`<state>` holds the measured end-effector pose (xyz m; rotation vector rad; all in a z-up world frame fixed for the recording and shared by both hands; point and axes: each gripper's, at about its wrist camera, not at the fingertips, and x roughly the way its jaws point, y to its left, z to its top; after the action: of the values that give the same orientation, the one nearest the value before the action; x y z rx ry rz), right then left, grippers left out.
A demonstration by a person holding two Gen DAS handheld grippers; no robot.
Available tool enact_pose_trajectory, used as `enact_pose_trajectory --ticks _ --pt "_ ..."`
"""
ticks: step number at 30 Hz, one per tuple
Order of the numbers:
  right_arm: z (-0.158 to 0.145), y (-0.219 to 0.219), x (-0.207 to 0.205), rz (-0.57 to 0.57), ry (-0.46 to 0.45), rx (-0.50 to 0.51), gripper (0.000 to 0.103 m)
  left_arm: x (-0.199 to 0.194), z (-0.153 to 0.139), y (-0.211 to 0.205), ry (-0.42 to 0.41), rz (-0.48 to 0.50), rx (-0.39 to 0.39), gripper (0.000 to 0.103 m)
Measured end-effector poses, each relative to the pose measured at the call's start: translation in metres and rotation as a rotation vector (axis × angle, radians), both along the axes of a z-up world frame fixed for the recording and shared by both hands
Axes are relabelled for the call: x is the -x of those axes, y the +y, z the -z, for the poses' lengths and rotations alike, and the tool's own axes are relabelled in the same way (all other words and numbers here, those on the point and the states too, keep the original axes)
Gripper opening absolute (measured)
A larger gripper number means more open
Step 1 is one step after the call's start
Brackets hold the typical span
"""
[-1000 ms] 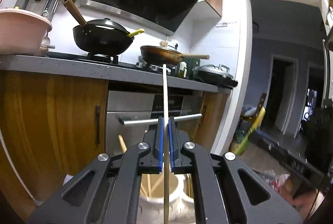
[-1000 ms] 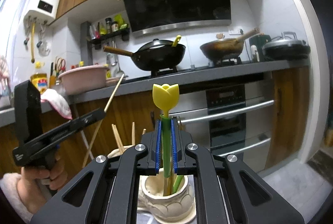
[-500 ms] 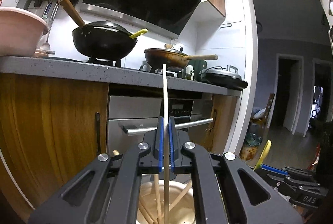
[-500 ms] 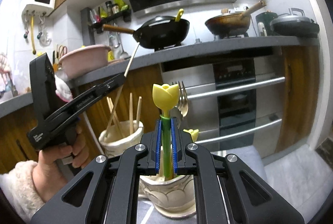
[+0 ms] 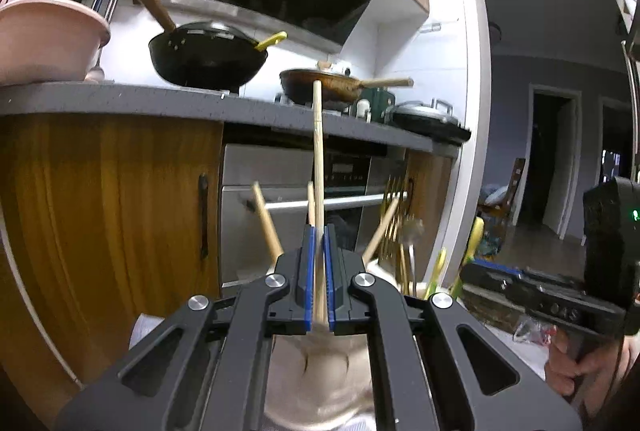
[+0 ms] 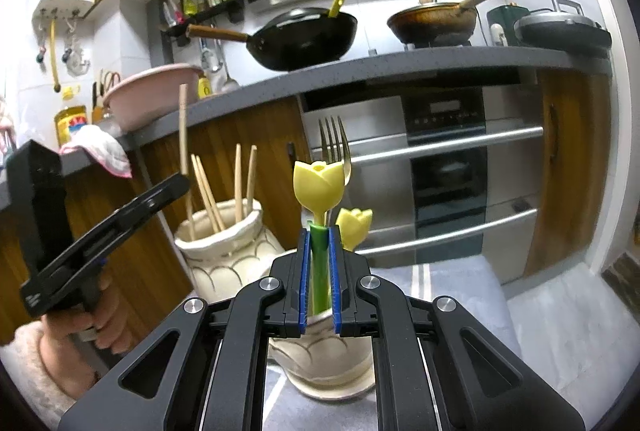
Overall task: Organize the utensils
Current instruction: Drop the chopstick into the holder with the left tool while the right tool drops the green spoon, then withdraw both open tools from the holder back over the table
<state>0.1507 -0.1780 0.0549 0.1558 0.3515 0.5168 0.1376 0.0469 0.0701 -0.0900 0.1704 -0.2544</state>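
Note:
My left gripper (image 5: 319, 231) is shut on a wooden chopstick (image 5: 318, 159) that stands upright above a cream ceramic holder (image 5: 320, 371) with several chopsticks in it. The same holder (image 6: 224, 247) and held chopstick (image 6: 183, 127) show in the right wrist view. My right gripper (image 6: 320, 235) is closed on the green stem of a yellow tulip-topped utensil (image 6: 319, 183), its lower end inside a second cream holder (image 6: 328, 363). That holder also has a fork (image 6: 334, 143) and another tulip utensil (image 6: 355, 223).
Both holders stand on a grey cloth (image 6: 460, 291) in front of wooden cabinets (image 5: 108, 199) and an oven (image 6: 448, 167). The counter (image 6: 360, 67) above carries a black wok (image 6: 304, 35), a brown pan (image 6: 436, 21) and a pink basin (image 6: 148, 91).
Both grippers have come lower toward the holders. The chopstick now hangs over the chopstick holder, and the tulip utensil's stem has gone down into the second holder.

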Motion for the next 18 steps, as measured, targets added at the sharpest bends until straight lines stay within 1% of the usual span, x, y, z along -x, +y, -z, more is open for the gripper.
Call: enact_pose_trajectory --ticks 2,4,8,12,13,15,16,17,18 --pt "0.003 0.002 -0.001 0.005 0.009 0.010 0.010 0.000 0.005 0.002 0.039 -0.010 -0.008 0.004" --pt "0.004 0.003 -0.001 0.008 0.010 0.020 0.010 0.001 0.007 0.005 0.058 -0.015 0.001 0.004" --pt "0.008 0.008 0.000 0.023 -0.002 0.065 0.010 0.005 0.010 0.010 0.067 -0.024 0.003 0.004" --pt "0.012 0.011 -0.001 0.022 0.007 0.087 0.010 0.007 0.011 0.011 0.069 -0.029 -0.001 0.005" --pt "0.013 0.011 0.000 0.026 0.004 0.094 0.013 0.008 0.011 0.011 0.069 -0.031 -0.006 0.006" --pt "0.012 0.010 0.004 0.033 -0.005 0.097 0.024 0.010 0.011 0.010 0.064 -0.035 -0.016 0.008" --pt "0.012 0.008 0.007 0.037 -0.011 0.094 0.029 0.013 0.012 0.010 0.061 -0.039 -0.022 0.014" --pt "0.011 0.007 0.010 0.044 -0.015 0.095 0.029 0.016 0.012 0.010 0.057 -0.040 -0.026 0.023" --pt "0.011 0.006 0.013 0.049 -0.017 0.096 0.029 0.020 0.013 0.009 0.055 -0.040 -0.028 0.026"
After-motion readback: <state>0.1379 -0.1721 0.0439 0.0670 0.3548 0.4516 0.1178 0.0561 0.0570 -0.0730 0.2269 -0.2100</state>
